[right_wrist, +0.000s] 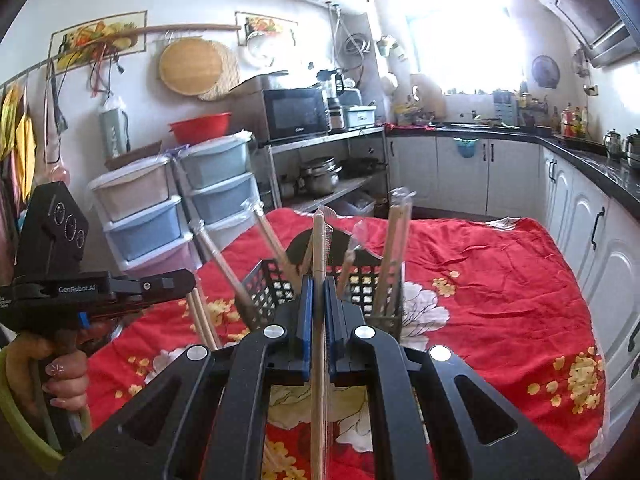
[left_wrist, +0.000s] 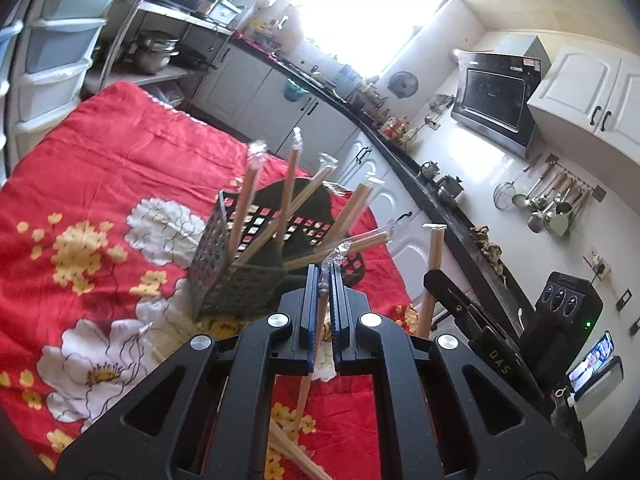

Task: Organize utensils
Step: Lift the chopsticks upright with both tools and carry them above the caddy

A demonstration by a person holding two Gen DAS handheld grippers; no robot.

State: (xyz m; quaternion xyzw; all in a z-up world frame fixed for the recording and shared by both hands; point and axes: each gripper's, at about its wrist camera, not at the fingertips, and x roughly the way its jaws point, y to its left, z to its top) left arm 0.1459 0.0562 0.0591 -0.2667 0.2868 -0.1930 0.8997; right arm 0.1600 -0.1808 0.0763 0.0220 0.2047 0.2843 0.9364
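Observation:
A black mesh utensil basket (left_wrist: 224, 276) stands on a red flowered cloth and holds several plastic-wrapped wooden chopstick pairs (left_wrist: 288, 188). It also shows in the right wrist view (right_wrist: 372, 284). My left gripper (left_wrist: 325, 280) is shut on a wrapped chopstick pair (left_wrist: 316, 340), just right of the basket. My right gripper (right_wrist: 316, 292) is shut on another wrapped chopstick pair (right_wrist: 319, 320), held upright right in front of the basket. The right gripper body shows in the left wrist view (left_wrist: 464, 304). The left gripper shows in the right wrist view (right_wrist: 120, 286).
More wrapped chopsticks (left_wrist: 296, 456) lie on the red cloth (left_wrist: 120, 168) under my left gripper. Plastic drawer towers (right_wrist: 160, 216) stand past the table's far left. White cabinets with a black countertop (right_wrist: 592, 168) run along the right.

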